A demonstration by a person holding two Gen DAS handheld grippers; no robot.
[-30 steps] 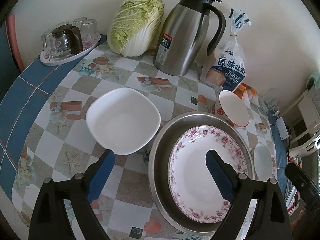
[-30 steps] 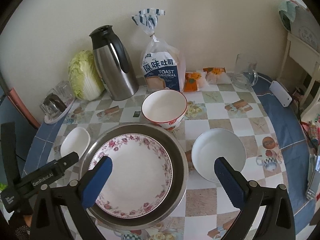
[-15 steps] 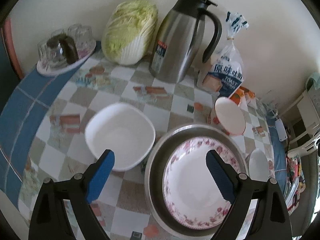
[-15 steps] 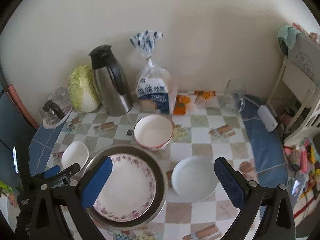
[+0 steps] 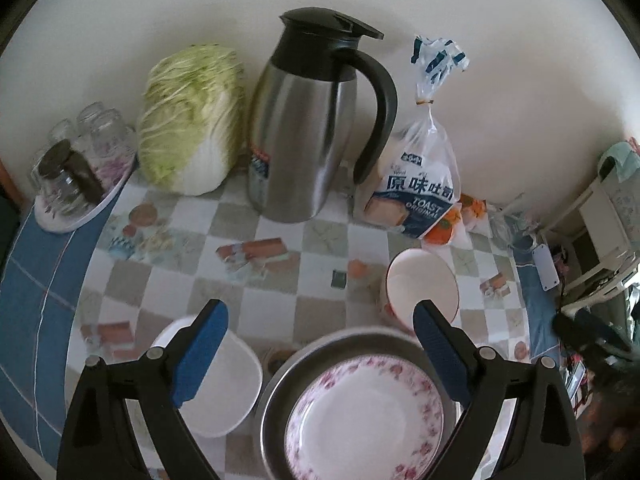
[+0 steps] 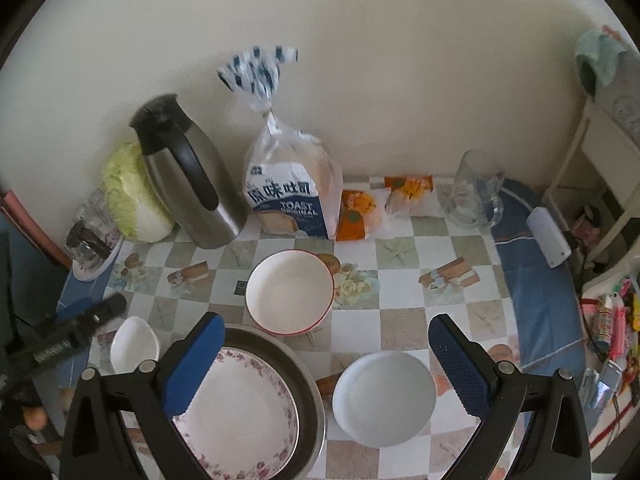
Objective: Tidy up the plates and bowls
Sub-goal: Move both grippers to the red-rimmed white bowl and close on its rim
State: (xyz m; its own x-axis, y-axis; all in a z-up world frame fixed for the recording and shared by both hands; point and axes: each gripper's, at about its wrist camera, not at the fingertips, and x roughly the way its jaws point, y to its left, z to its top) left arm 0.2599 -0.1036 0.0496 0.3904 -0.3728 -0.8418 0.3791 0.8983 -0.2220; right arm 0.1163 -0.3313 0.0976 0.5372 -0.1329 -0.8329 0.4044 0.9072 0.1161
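Note:
A floral-rimmed plate (image 5: 364,416) (image 6: 236,408) lies inside a steel basin (image 5: 280,392) (image 6: 308,384) near the table's front. A white square bowl (image 5: 224,392) (image 6: 134,344) sits left of the basin. A red-rimmed bowl (image 5: 420,284) (image 6: 290,292) stands behind it. A white round bowl (image 6: 384,398) sits to its right. My left gripper (image 5: 320,344) is open and empty, above the square bowl and basin. My right gripper (image 6: 326,356) is open and empty, above the basin and round bowl.
At the back stand a steel thermos jug (image 5: 312,128) (image 6: 188,176), a napa cabbage (image 5: 192,116), a toast bag (image 5: 420,184) (image 6: 288,192), snack packets (image 6: 360,212), a tray of glasses (image 5: 76,176) and a glass pitcher (image 6: 474,192). The checkered tablecloth (image 6: 400,280) has blue edges.
Both grippers have drawn back and up from the dishes, so the table looks smaller and the back wall fills more of the view. The dishes have not moved.

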